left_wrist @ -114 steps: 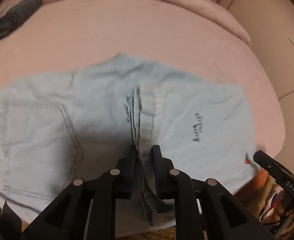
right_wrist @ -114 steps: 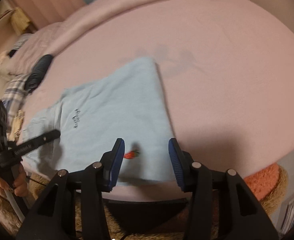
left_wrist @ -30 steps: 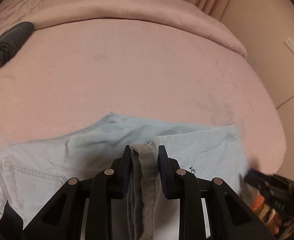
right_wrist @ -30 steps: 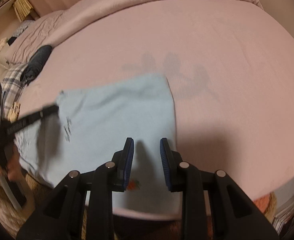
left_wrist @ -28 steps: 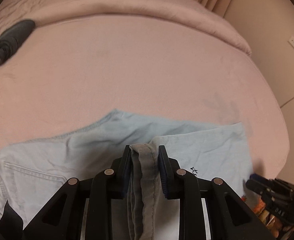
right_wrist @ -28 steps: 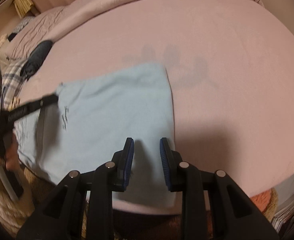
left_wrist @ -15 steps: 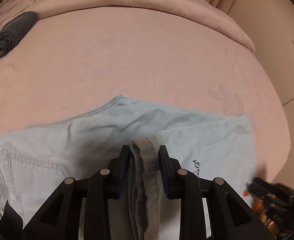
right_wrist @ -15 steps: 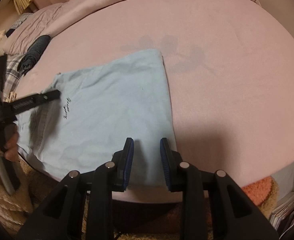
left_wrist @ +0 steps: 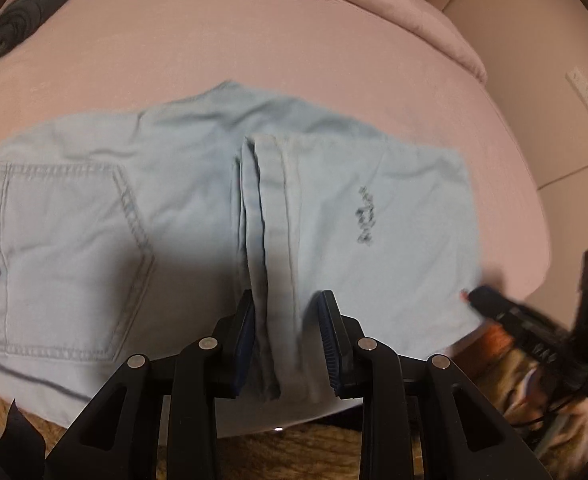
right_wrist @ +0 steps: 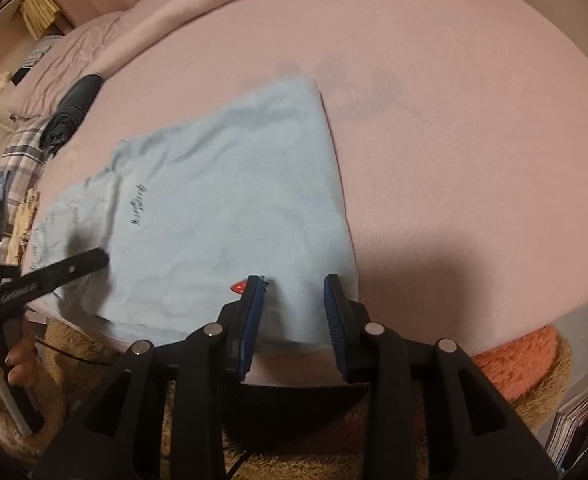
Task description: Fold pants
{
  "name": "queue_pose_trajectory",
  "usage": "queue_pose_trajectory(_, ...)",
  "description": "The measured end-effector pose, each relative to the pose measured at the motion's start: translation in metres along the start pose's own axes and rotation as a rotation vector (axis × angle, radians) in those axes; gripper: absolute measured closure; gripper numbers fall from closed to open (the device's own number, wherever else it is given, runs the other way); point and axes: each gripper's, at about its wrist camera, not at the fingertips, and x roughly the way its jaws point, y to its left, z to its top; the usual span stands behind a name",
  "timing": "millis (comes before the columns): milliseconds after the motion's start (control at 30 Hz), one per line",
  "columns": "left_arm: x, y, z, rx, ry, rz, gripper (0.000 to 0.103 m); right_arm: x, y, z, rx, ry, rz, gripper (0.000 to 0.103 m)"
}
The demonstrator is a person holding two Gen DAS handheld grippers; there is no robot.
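Nearest the left camera, the left tool (left_wrist: 287,336) stands with its jaws parted around the stacked hem edges of the light-blue pants (left_wrist: 182,184), gripping nothing, while the right tool (right_wrist: 294,312) is likewise spread open over the pants' near right corner beside a small red mark (right_wrist: 238,287) (holding nothing). The pants lie folded flat on the pink bed (right_wrist: 454,128), back pocket (left_wrist: 66,256) to the left and dark lettering (left_wrist: 366,220) on the upper layer. Farther off, a dark rolled garment (right_wrist: 72,110) sits on the bed's far left.
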Motion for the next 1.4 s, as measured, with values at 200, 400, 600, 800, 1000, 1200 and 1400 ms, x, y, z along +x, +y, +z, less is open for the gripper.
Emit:
queue_pose_trajectory(200, -0.004, 0.003, -0.006, -0.003, -0.012, 0.041, 0.078, -0.004, 0.0, 0.0, -0.001, 0.003, -0.004, 0.071)
queue_pose_trajectory(400, -0.004, 0.005, -0.009, -0.018, -0.011, 0.051, 0.078, 0.0, 0.005, 0.005, 0.011, 0.0, -0.002, 0.071)
queue_pose_trajectory(600, -0.003, 0.003, -0.011, -0.016, -0.004, 0.066, 0.078, 0.001, 0.008, 0.006, 0.006, 0.008, -0.022, 0.071)
queue_pose_trajectory(800, 0.001, -0.01, -0.01, 0.043, 0.023, 0.131, 0.078, 0.004, 0.022, 0.008, -0.024, 0.02, -0.073, 0.071)
queue_pose_trajectory(1000, 0.002, 0.001, -0.005, -0.03, 0.037, 0.078, 0.078, 0.006, 0.023, 0.013, -0.01, 0.034, -0.07, 0.071)
queue_pose_trajectory(1200, 0.001, 0.013, -0.006, -0.068, 0.039, 0.045, 0.078, 0.009, 0.025, 0.016, -0.013, 0.041, -0.077, 0.07)
queue_pose_trajectory(1400, -0.003, 0.017, -0.015, -0.078, 0.022, 0.035, 0.078, 0.01, 0.022, 0.015, -0.005, 0.029, -0.07, 0.07)
